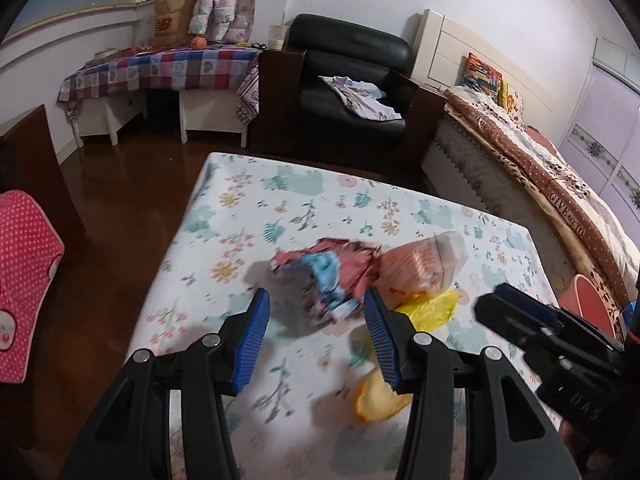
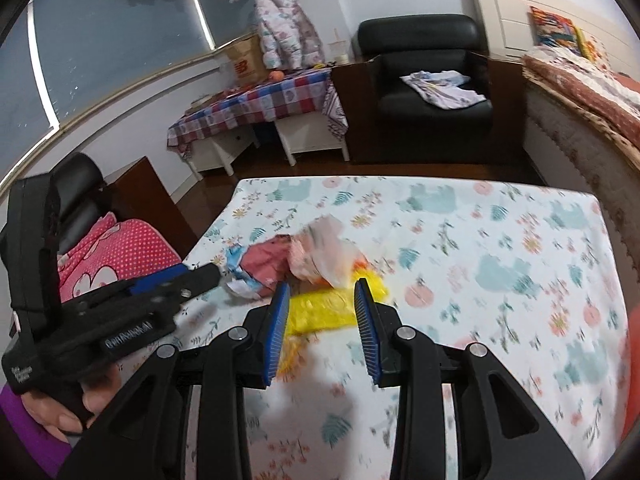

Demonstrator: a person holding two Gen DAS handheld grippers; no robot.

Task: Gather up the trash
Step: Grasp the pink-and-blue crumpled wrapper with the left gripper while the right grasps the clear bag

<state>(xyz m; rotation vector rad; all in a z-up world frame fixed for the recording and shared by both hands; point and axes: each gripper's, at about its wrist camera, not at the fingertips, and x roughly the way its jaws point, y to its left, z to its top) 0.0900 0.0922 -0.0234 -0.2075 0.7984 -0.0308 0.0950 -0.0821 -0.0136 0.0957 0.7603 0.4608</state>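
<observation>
Both tools are empty. The left gripper (image 1: 316, 312) has its blue pads wide apart and holds nothing; the crumpled red and blue wrapper (image 1: 324, 276) lies on the cloth just in front of it. The right gripper (image 2: 322, 302) stands about half open, also with nothing pressed between the pads; the yellow bag (image 2: 320, 312) shows in the gap, but it seems to lie flat on the table below. Just beyond is a pale pink plastic bag (image 2: 324, 252), touching the wrapper, and a small orange-yellow scrap (image 1: 376, 396) lies nearer the left gripper. The picture is blurred here, so I cannot say exactly what each piece is.

All the trash is together on the floral-cloth table (image 2: 500, 240). A pink bin (image 1: 586, 304) stands at the far right edge, beside the bed. I judge that the collecting has hardly begun: nothing is picked up yet, and every piece is left to carry away.
</observation>
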